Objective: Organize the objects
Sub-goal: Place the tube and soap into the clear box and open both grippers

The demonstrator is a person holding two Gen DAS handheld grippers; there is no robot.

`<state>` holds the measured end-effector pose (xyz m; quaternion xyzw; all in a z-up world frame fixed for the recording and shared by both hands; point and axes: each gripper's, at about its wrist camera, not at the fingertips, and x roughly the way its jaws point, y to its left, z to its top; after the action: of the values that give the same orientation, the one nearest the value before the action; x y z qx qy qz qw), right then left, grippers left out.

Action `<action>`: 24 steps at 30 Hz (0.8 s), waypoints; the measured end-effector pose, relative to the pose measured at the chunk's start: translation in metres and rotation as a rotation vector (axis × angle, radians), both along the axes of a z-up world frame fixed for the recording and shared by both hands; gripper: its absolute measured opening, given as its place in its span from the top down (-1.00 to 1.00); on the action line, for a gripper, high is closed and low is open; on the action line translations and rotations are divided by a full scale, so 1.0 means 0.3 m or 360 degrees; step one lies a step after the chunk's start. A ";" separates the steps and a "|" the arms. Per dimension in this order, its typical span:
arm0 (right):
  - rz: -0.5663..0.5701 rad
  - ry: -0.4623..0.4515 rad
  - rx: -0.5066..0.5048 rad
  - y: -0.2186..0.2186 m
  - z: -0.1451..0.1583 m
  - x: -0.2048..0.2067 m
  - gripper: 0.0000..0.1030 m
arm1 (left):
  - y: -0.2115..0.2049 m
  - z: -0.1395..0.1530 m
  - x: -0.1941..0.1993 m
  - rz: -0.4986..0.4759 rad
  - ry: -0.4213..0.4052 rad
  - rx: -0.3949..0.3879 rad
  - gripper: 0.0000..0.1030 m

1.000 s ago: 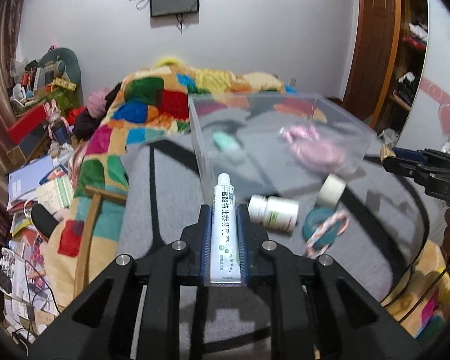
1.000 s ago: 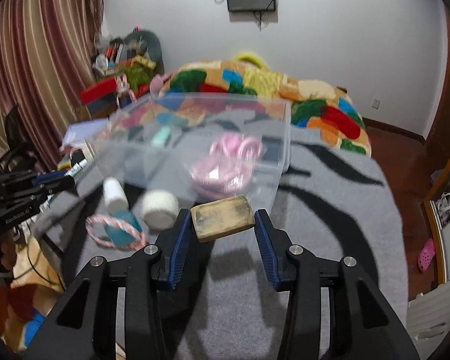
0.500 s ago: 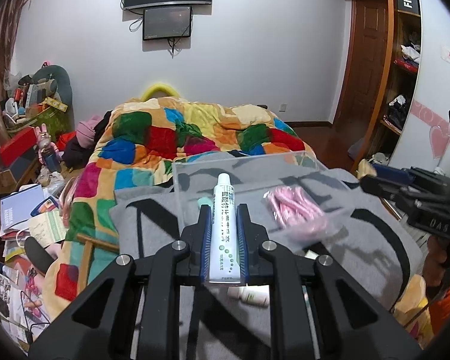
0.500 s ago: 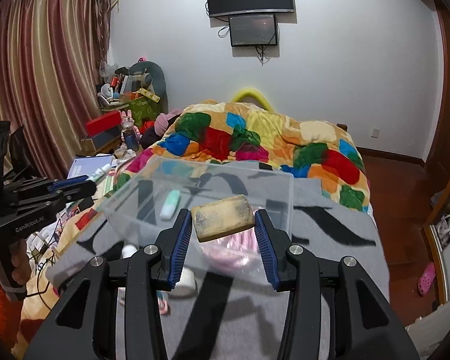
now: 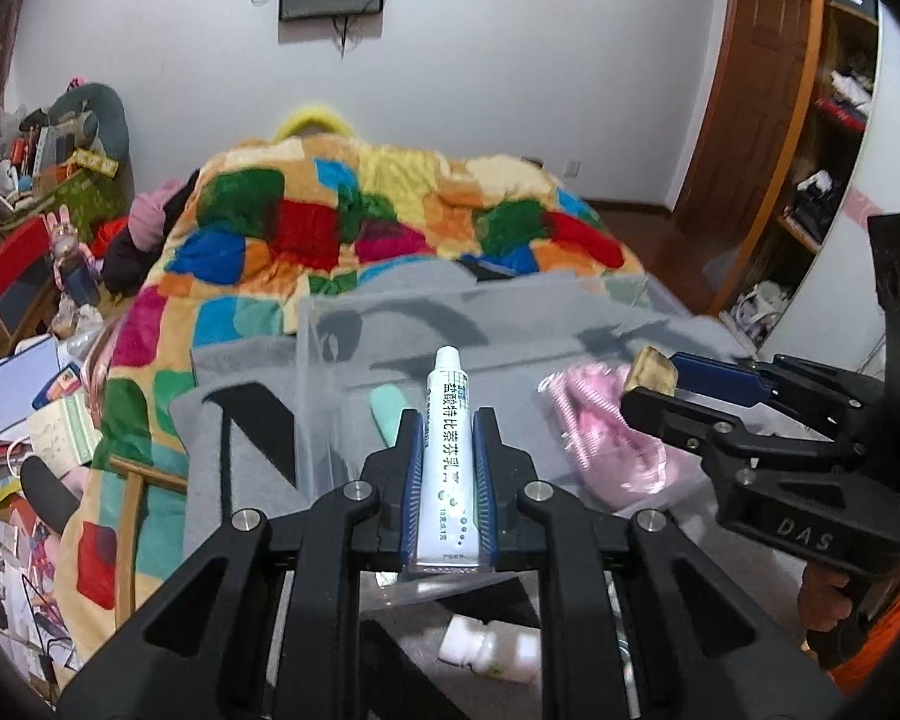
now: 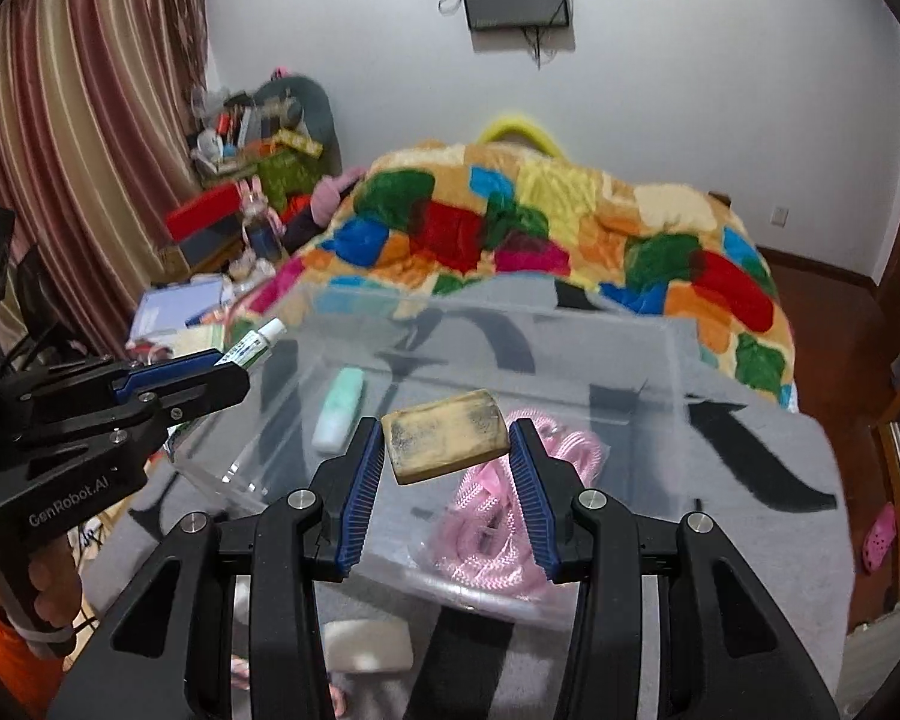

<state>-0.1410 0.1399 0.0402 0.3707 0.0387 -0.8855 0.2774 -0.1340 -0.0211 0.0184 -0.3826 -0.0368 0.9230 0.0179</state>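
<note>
My left gripper (image 5: 448, 450) is shut on a white ointment tube (image 5: 448, 456) with Chinese print, held above the near edge of a clear plastic bin (image 5: 330, 324). It also shows in the right wrist view (image 6: 225, 360), with the tube (image 6: 255, 345). My right gripper (image 6: 447, 456) is shut on a tan, scuffed soap-like block (image 6: 447, 444) over the bin (image 6: 660, 384); it shows at the right of the left wrist view (image 5: 654, 387). In the bin lie a mint green item (image 6: 339, 408) and a pink coiled rope (image 6: 498, 516).
The bin stands on a grey blanket (image 6: 750, 450) with black stripes on a bed with a patchwork quilt (image 5: 360, 228). A white pill bottle (image 5: 489, 654) and a roll of tape (image 6: 369, 645) lie in front of the bin. Clutter fills the floor (image 5: 24, 408) at left.
Both grippers have risen and moved forward over the bin, still holding their objects. The right gripper now shows closer to the left one. The loose items on the blanket have dropped low in view.
</note>
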 end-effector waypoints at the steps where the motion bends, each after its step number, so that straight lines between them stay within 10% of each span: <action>1: 0.0001 -0.0021 0.0024 -0.011 -0.019 -0.013 0.23 | 0.000 -0.011 -0.009 0.0000 -0.0014 -0.0005 0.69; 10: 0.0026 -0.0057 0.0114 -0.037 -0.064 -0.008 -0.09 | 0.012 -0.018 0.003 -0.0021 -0.0012 -0.0026 0.57; 24: 0.0043 0.0147 0.0013 0.048 0.090 0.160 -0.19 | 0.027 0.095 0.182 -0.0017 0.0193 -0.0112 -0.53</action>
<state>-0.0930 0.1544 0.0673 0.3300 0.0602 -0.8977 0.2856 -0.0795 -0.0129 0.0468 -0.3265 -0.0012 0.9451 0.0117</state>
